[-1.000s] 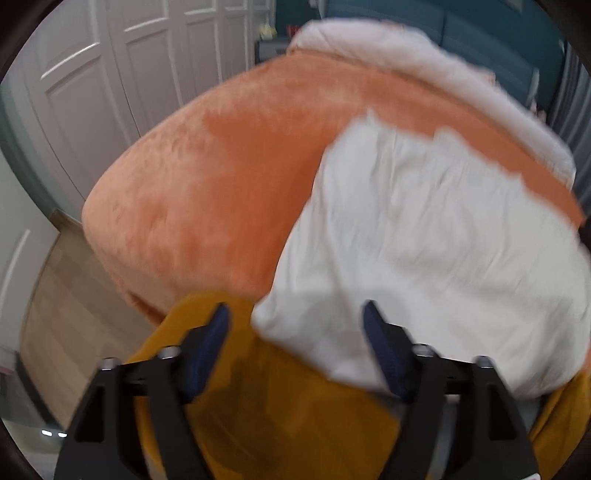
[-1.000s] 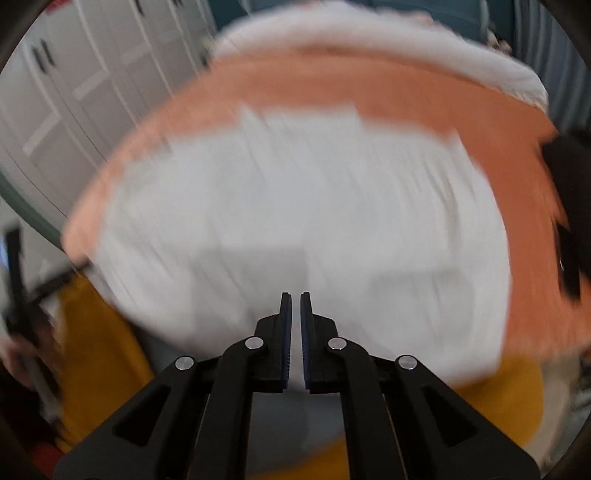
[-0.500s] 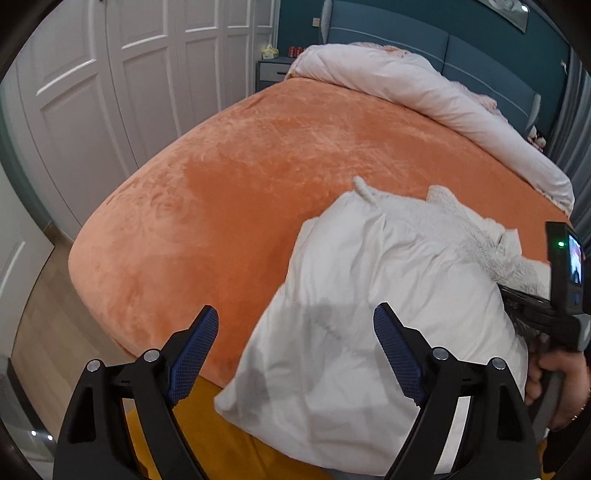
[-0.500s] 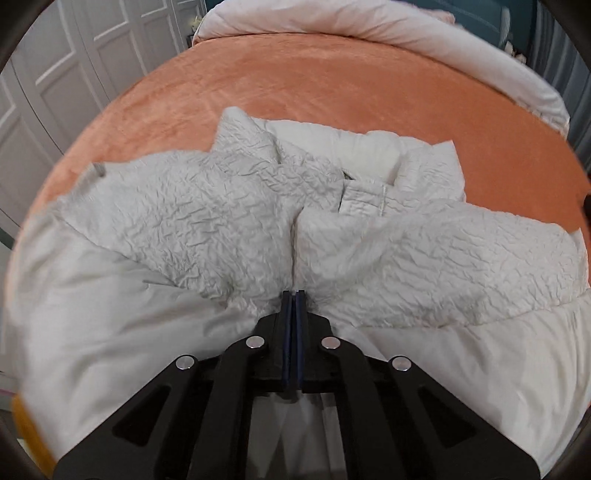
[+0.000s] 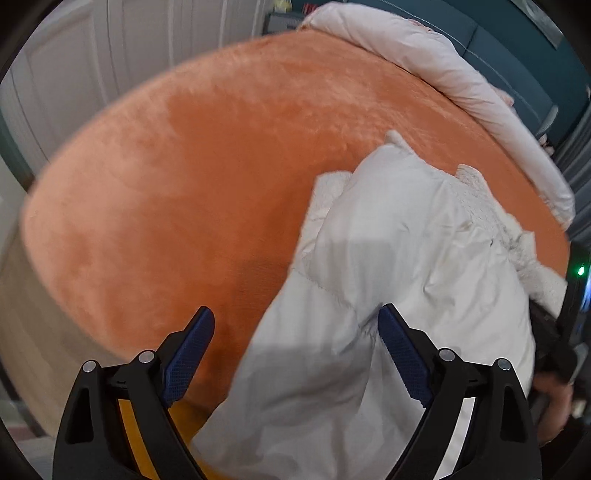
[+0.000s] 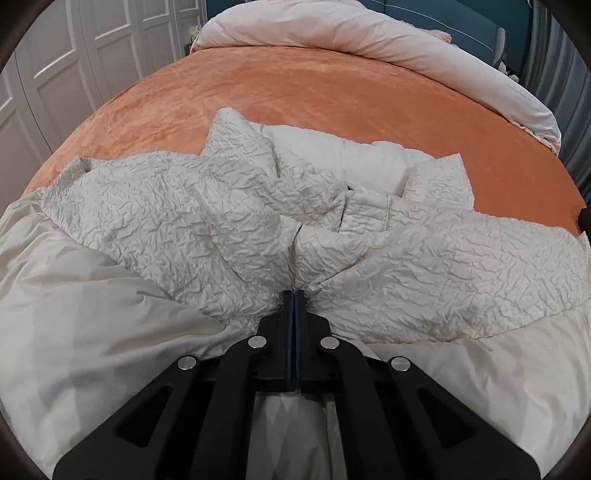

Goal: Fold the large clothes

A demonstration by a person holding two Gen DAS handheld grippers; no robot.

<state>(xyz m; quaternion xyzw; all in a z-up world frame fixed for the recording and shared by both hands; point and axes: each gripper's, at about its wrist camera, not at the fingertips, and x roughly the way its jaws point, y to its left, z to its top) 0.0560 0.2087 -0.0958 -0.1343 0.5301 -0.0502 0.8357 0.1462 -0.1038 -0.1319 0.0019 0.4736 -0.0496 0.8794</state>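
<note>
You're working over the big bed with the orange plush cover (image 6: 332,92), a rolled pale duvet (image 6: 369,33) lying along its far end. The large white padded coat (image 6: 184,229), smooth shell outside and crinkled quilted lining inside, is lying bunched at the near edge of the bed, opened up with the lining facing you and the collar band near the middle. Your right gripper (image 6: 293,306) is pinching fully closed on a gather of that lining where the two front panels meet. Your left gripper (image 5: 295,347) is hanging over the coat's left side; its jaws have just been opening and are standing wide, coat fabric under the gap but the blue pads (image 5: 402,354) not pressing anything. My read: you're spreading the coat flat before the first fold. To do it well, be bringing the left jaws onto a hem or edge, not mid-panel, taking both layers, and be keeping the right pinch firm while pulling apart so the puffy panels are flattening evenly.
</note>
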